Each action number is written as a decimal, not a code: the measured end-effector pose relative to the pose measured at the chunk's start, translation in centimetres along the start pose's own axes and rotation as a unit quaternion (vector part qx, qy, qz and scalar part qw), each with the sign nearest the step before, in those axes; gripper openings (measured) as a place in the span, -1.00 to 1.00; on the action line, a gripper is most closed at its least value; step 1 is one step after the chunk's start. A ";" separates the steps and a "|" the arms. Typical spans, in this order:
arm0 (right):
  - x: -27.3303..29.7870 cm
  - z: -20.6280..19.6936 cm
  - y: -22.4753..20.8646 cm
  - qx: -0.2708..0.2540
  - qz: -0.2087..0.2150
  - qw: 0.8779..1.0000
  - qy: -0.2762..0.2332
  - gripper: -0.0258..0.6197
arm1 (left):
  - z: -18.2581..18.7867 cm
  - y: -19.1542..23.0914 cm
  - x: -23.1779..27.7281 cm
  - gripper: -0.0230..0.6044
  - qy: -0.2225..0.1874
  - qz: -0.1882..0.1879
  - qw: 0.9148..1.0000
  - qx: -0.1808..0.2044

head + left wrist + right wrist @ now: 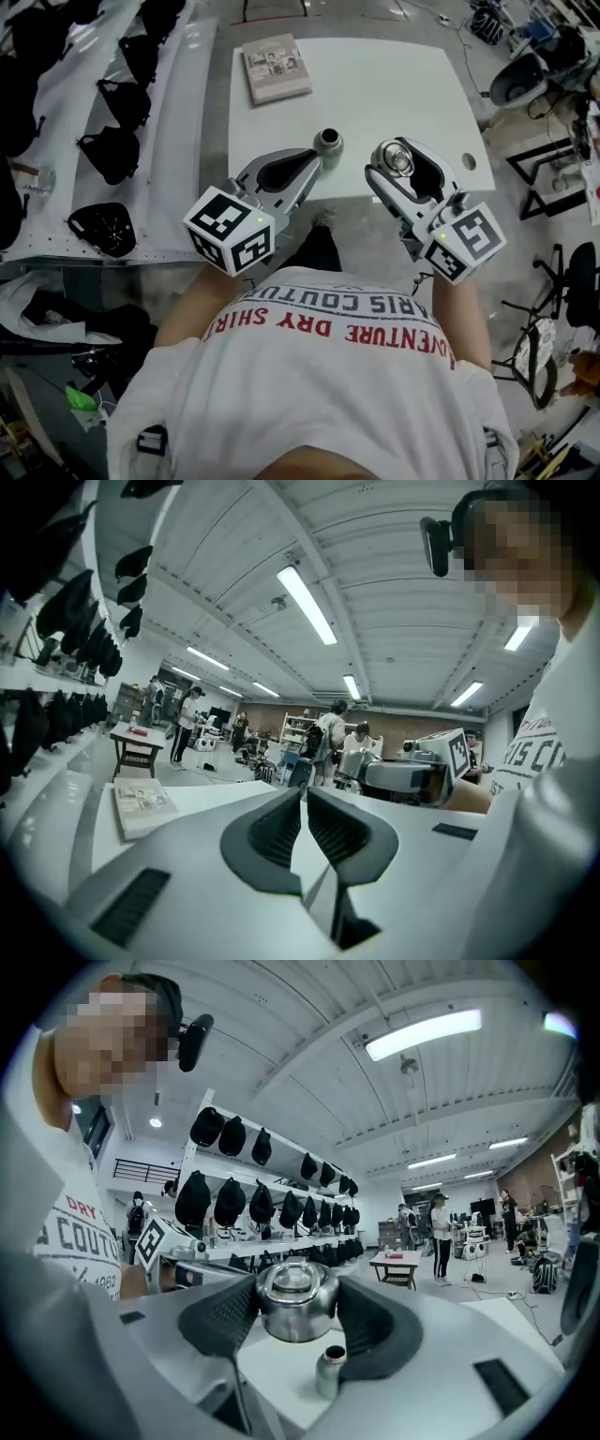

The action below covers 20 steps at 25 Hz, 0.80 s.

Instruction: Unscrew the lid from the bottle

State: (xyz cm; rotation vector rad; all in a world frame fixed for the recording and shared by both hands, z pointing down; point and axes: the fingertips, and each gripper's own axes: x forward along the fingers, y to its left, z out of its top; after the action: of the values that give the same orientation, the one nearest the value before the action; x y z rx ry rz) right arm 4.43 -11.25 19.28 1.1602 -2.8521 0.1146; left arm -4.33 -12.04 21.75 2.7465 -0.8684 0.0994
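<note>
White table [394,84] in workshop, bottle [328,145] uncapped, left tool [305,799] closed, right tool [401,157] gripping lid [295,1302]

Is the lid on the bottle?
No: the bottle stands open-mouthed while the right gripper holds the steel lid between its jaws.

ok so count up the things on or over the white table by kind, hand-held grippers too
bottle: 1
lid: 1
book: 1
hand-held gripper: 2, the left hand-held gripper and the right hand-held gripper
total: 5
</note>
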 end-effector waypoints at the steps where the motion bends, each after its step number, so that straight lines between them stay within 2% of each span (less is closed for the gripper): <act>1: -0.2 -0.1 0.2 0.002 -0.001 1.000 0.001 -0.10 | 0.2 -0.5 -0.2 -0.79 -0.001 -0.004 1.000 0.007; 5: -0.5 -0.1 0.6 0.015 -0.013 1.000 -0.007 -0.10 | 0.9 -1.2 -0.9 -0.79 -0.003 0.000 1.000 0.029; 20: -0.4 -0.1 0.9 0.001 -0.010 1.000 -0.010 -0.10 | 1.7 -1.3 -0.4 -0.79 -0.001 0.005 0.999 0.036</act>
State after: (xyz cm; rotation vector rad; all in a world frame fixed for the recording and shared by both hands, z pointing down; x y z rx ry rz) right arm 4.10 -10.37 19.28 1.1978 -2.8570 0.1039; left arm -3.96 -11.25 19.75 2.8091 -0.8959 0.1336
